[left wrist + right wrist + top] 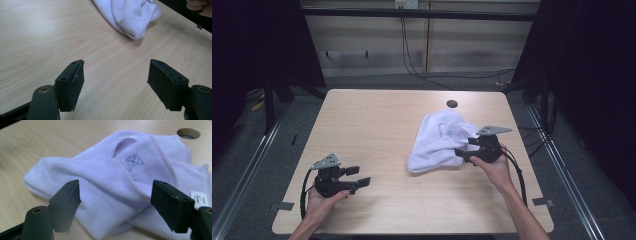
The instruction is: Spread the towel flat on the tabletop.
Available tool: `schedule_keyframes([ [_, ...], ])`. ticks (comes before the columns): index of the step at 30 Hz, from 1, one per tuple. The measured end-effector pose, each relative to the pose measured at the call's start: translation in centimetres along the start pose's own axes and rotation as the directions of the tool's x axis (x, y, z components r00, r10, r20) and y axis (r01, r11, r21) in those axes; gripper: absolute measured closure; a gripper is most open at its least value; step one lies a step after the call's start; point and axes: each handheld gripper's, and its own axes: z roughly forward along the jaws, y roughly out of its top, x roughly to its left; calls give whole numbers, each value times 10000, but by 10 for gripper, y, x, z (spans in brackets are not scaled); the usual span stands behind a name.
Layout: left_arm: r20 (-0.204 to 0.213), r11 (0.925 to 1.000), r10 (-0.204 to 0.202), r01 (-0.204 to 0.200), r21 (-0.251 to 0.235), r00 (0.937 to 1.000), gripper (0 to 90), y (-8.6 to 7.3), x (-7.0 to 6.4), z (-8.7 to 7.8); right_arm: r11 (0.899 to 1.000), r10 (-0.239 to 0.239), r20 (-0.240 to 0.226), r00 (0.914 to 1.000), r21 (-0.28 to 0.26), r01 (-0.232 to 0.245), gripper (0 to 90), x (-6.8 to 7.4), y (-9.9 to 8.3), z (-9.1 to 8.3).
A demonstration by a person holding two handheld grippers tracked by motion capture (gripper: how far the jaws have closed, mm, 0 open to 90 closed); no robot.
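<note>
Both tongs gaping: right (115, 202) at the towel (105, 185), left (116, 82) idling apart.
I'm risking pinching several folds together, dragging the bundle.

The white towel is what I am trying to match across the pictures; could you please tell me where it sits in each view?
High view: the white towel lies crumpled right of centre, beside the right gripper.
Left gripper view: top centre, beyond the open left gripper.
Right gripper view: across the middle, just past the open jaws.
Shared landmark: the round hole in the table, behind the towel.
</note>
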Motion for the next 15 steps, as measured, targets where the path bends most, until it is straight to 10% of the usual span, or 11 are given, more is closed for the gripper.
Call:
schedule_keyframes([
  [13,274,9997,218,-214,-149,9994,359,-1,0,-2,9965,227,-153,9996,811,-214,306,-12,-14,51],
  [15,153,10000,55,-54,-74,9999,354,0,1,1,9971,102,10,9999,752,-102,528,-7,-18,51],
])
